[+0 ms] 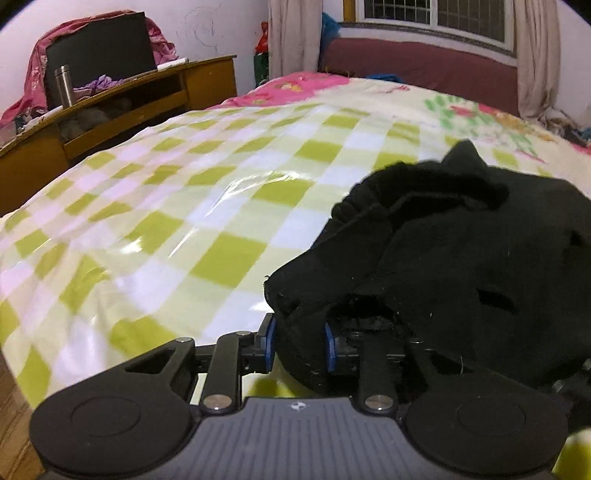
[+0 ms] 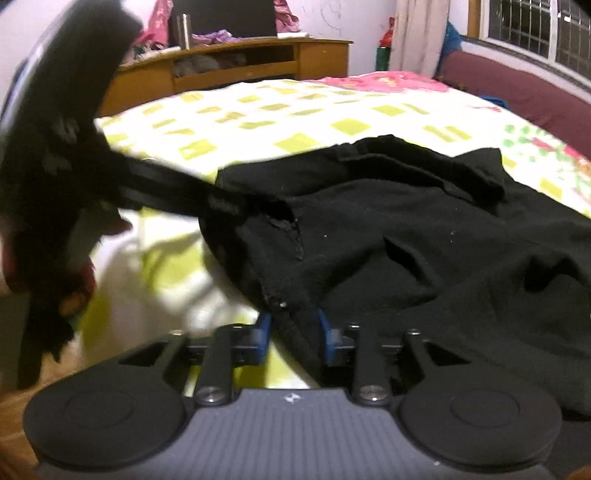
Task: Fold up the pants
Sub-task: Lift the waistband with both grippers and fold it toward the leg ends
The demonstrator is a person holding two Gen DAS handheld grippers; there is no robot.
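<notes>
The black pants (image 1: 461, 258) are lying bunched on a bed covered by a green and white checked sheet (image 1: 166, 206), filling the stretch from 2 to 5 o'clock in the left wrist view. The left tongs (image 1: 300, 345) are clamping a thick fold of the pants' edge, the blue pads (image 1: 269, 343) pressing on the cloth from both sides at 6 o'clock.

In the right wrist view the pants (image 2: 406, 229) are spreading from the centre out to 3 o'clock, with a flat band of cloth lying across them towards 1 o'clock. The right tongs (image 2: 293, 338) are gripping a narrow hem of the pants between their blue pads (image 2: 263, 336). At 9 o'clock the left tongs (image 2: 221, 201) are reaching in blurred, meeting the pants' near corner, with a dark sleeve (image 2: 55, 129) and a hand (image 2: 74, 295) behind them.

At 11 o'clock a wooden headboard shelf (image 1: 122, 96) is carrying a steel flask (image 1: 63, 85); at 1 o'clock a window (image 1: 436, 18) is sitting between pale curtains (image 1: 291, 37)
</notes>
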